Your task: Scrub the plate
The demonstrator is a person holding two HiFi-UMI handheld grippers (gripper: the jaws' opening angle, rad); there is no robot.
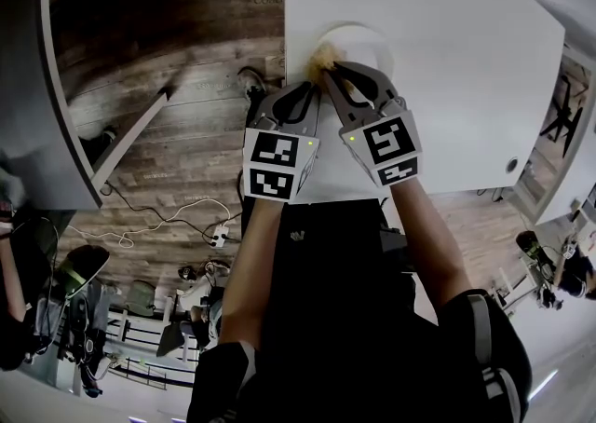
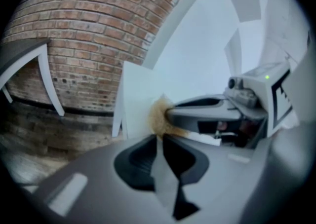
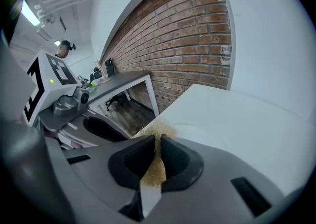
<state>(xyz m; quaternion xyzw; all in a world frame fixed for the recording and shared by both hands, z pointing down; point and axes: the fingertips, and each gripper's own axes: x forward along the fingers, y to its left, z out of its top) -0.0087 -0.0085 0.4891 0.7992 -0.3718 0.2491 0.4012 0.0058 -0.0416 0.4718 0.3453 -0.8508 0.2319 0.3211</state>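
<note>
At the near edge of the white worktop, the right tool is clenched on a tan fibrous scrubber. A tuft of the scrubber sticks out past the jaw tips. In the head view this tuft lies at the near left rim of the pale plate, touching it or just over it.

The left tool is just beside the right one, and its jaws are pressed together. I see nothing between them that I can name. Whether they nip the rim of the plate cannot be made out.

The plate stands flat on the worktop, close to its left edge. Beyond the worktop are a wooden floor and a brick wall.

As I judge it, the scrubbing is under way at the rim. The plate shows no foam or clear dirt, so how much remains is hard to say, but most of its surface is not yet under the scrubber.
</note>
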